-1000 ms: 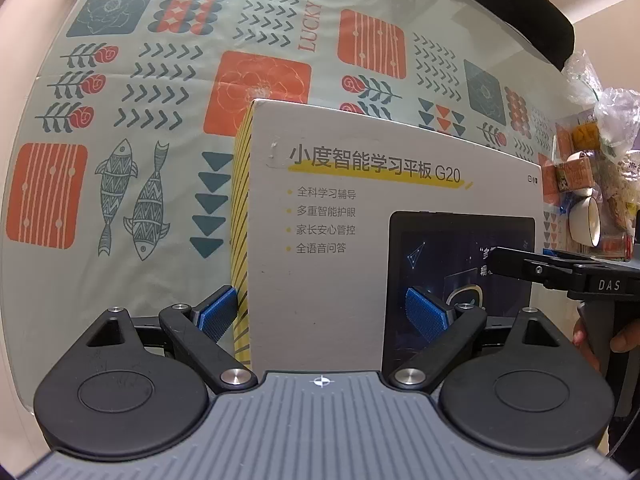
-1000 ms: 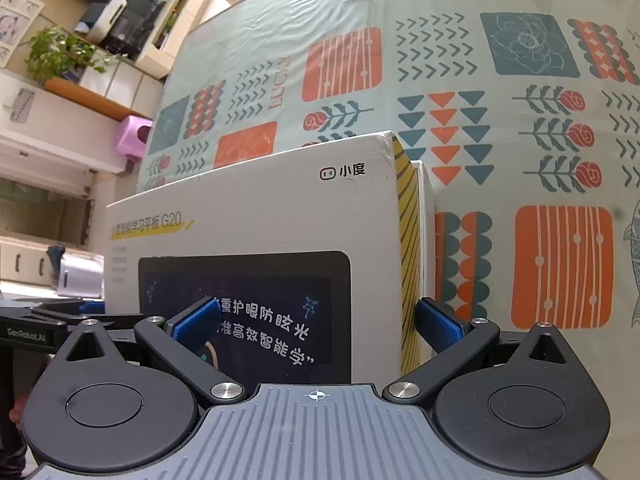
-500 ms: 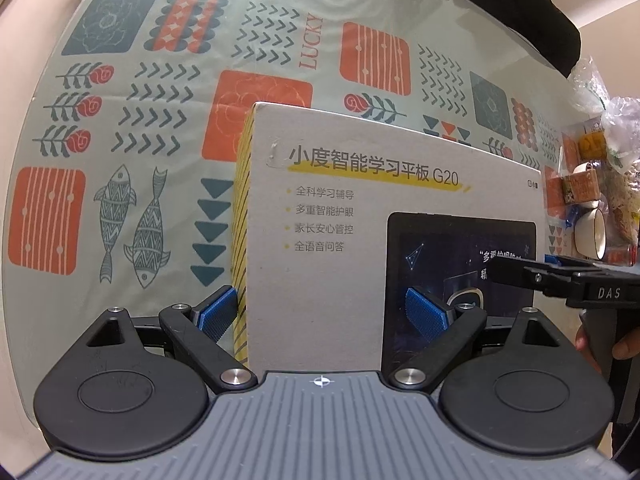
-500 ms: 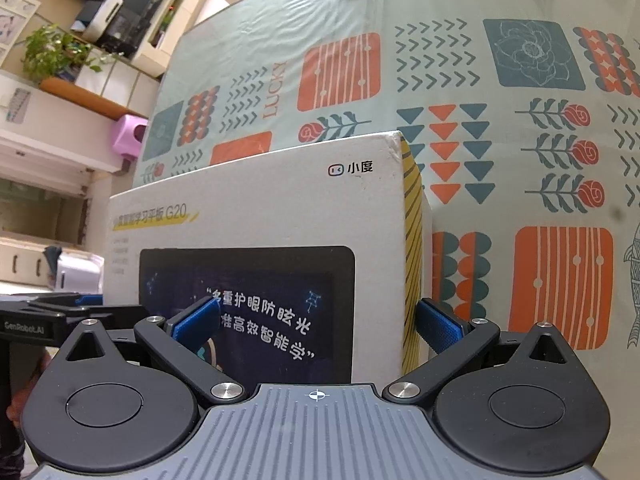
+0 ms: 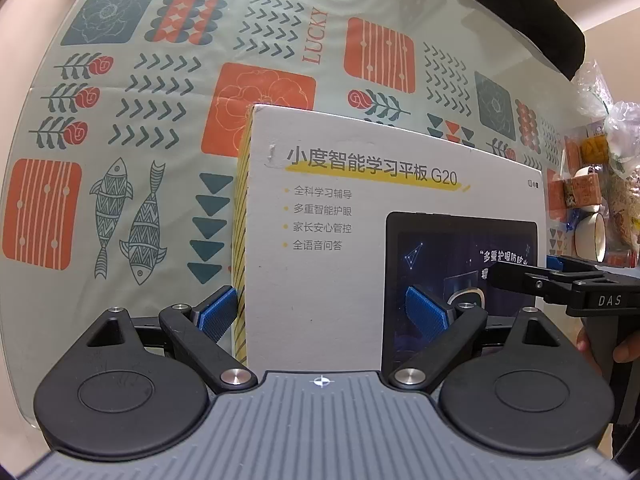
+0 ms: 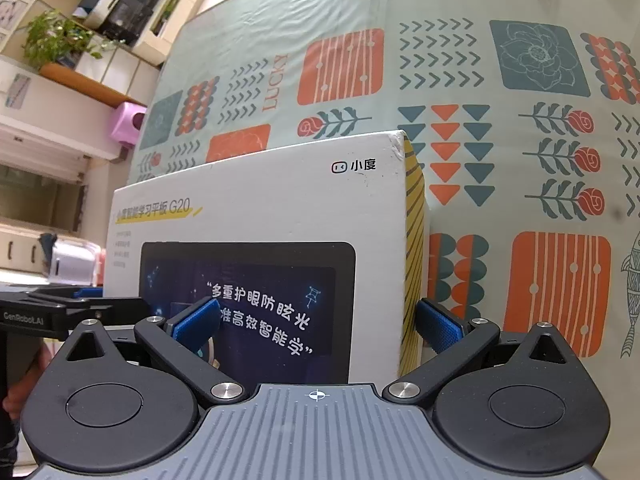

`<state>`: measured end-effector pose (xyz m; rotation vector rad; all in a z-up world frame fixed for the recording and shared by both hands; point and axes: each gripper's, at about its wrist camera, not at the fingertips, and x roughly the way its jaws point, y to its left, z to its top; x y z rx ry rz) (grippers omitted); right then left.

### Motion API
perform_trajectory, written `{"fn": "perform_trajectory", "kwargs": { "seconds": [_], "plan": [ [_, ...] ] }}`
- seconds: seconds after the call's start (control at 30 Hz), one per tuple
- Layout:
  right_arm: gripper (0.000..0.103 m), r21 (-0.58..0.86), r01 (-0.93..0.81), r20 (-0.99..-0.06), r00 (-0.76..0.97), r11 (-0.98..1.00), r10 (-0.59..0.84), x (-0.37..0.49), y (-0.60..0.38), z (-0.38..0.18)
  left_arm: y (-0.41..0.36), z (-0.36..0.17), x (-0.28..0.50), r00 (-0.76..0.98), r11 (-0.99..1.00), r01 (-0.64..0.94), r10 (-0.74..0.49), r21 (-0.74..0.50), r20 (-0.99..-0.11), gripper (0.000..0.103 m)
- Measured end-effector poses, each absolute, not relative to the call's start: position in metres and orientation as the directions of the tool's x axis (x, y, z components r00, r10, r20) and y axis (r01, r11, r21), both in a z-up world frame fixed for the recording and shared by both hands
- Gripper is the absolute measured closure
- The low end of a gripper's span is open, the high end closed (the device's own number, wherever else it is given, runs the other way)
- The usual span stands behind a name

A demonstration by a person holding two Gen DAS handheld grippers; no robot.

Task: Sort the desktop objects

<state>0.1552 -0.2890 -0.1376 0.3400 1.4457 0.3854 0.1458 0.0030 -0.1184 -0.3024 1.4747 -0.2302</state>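
Surface: a table (image 5: 120,240) under a pale green cloth printed with fish, flowers, triangles and the word LUCKY; a glass sheet seems to lie on top.
Background: at the far left of the right wrist view, a potted plant (image 6: 60,40) on a shelf and a pink object below it.
Left gripper (image 5: 322,314): it is spread wide. Its left pad is just beside the yellow striped side of the box; its right pad is in front of the printed tablet picture. I cannot tell if either pad touches.
White tablet box (image 5: 384,240): it is on the table, its printed face toward both cameras, and its near edge reaches in between the fingers of each gripper.
Right gripper (image 6: 318,322): also spread wide, left pad over the dark picture, right pad just beside the striped side of the box (image 6: 280,220).
Far right, left wrist view: plastic bags (image 5: 612,128), small packets and a white cup (image 5: 588,236).
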Motion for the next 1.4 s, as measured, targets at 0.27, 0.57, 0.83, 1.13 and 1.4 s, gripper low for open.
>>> {"fn": "perform_trajectory", "kwargs": {
  "seconds": [0.27, 0.57, 0.83, 1.13, 1.4],
  "plan": [
    [0.000, 0.451, -0.047, -0.889, 0.068, 0.891, 0.453, 0.154, -0.289, -0.147, 0.000, -0.123, 0.146, 0.086, 0.950, -0.011, -0.311, -0.313, -0.946, 0.000],
    [0.000, 0.432, -0.050, -0.900, 0.044, 0.900, 0.434, 0.158, -0.283, -0.161, 0.002, -0.141, 0.152, 0.052, 0.951, -0.036, -0.306, -0.308, -0.950, 0.000],
    [0.000, 0.419, -0.041, -0.908, -0.001, 0.907, 0.419, 0.164, -0.280, -0.182, -0.002, -0.160, 0.156, 0.025, 0.957, -0.046, -0.285, -0.285, -0.958, 0.000],
    [0.000, 0.406, -0.033, -0.914, -0.041, 0.913, 0.405, 0.170, -0.276, -0.200, -0.008, -0.177, 0.157, 0.016, 0.968, -0.041, -0.248, -0.248, -0.969, 0.000],
    [0.000, 0.401, -0.035, -0.915, -0.059, 0.915, 0.399, 0.171, -0.277, -0.202, -0.012, -0.181, 0.159, 0.012, 0.972, -0.025, -0.233, -0.234, -0.972, 0.000]
  ]
}}
